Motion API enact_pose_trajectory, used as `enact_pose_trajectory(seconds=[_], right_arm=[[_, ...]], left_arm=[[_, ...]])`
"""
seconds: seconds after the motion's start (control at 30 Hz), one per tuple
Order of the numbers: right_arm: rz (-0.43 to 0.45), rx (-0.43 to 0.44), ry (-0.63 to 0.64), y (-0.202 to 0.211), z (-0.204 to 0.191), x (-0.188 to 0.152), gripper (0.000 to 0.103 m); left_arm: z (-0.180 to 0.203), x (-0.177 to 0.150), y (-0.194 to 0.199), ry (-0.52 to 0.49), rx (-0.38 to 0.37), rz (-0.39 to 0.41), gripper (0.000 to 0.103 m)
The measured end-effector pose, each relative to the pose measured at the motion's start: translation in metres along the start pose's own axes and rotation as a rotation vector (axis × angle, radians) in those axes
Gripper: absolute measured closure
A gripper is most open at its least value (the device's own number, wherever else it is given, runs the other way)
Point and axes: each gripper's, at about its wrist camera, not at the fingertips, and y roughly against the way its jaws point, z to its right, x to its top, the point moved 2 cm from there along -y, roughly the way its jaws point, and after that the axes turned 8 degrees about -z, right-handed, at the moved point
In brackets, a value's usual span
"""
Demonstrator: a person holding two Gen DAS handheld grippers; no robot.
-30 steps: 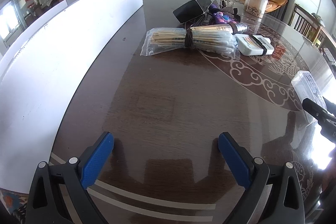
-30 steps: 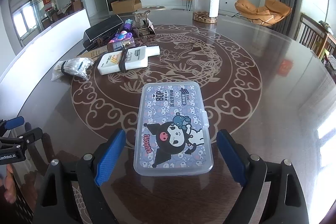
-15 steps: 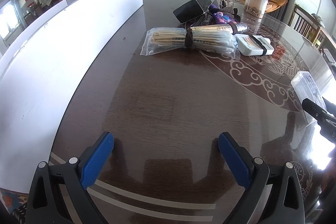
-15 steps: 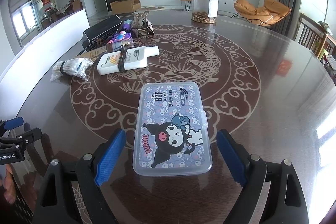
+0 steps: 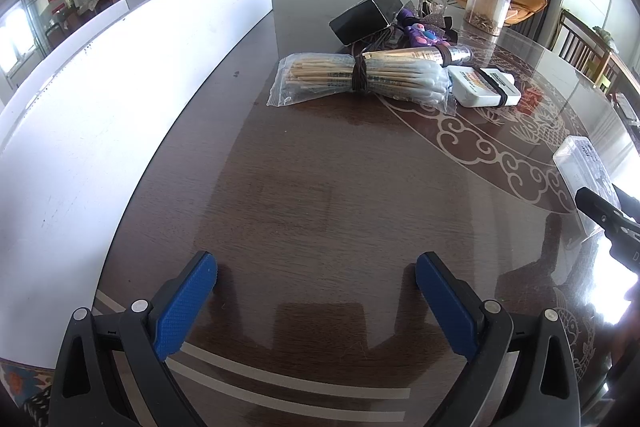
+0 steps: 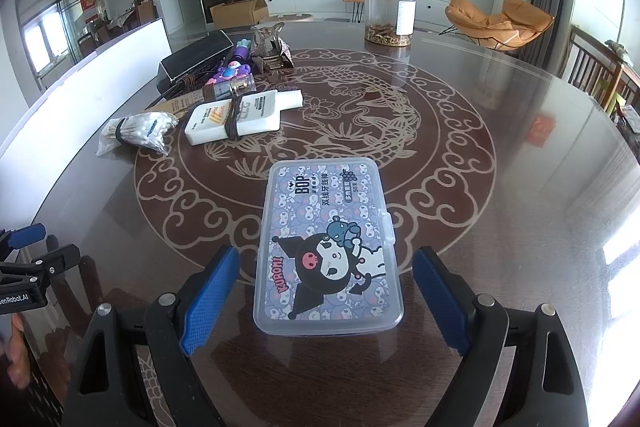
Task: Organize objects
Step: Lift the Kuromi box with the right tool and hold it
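A clear plastic box with a cartoon label (image 6: 329, 247) lies flat on the dark round table, between the open jaws of my right gripper (image 6: 326, 259), untouched on both sides. It also shows at the right edge of the left wrist view (image 5: 584, 163). My left gripper (image 5: 316, 267) is open and empty above bare table. Farther off lie a bag of cotton swabs bound with a band (image 5: 360, 79) (image 6: 138, 135), a white bottle with a band (image 6: 236, 119) (image 5: 484, 87), a tube (image 5: 424, 55) and a purple toy (image 6: 232, 67).
A black box (image 5: 366, 15) (image 6: 196, 61) and a tall clear jar (image 6: 390, 11) (image 5: 488, 7) stand at the back. A long white panel (image 5: 100, 115) runs along the table's left edge. The left gripper (image 6: 24, 267) shows in the right wrist view, far left.
The right gripper has crept slightly forward, so the cartoon box sits a little deeper between its jaws. The left gripper has not moved.
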Motion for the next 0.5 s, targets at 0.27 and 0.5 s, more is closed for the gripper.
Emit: enact_pose_trajectory(seconds=[0.27,0.5], right_arm=[[0.002,0.001,-0.002,0.0004,0.0009,0.0,0.014],[0.011,0.009,-0.008,0.0024,0.0019,0.0009,0.014]], left_arm=[[0.0031,-0.0005,0.0007,-0.011,-0.001,0.001,0.002],[0.0093,-0.0003,0.0005,-0.039,0.002,0.005,0.002]])
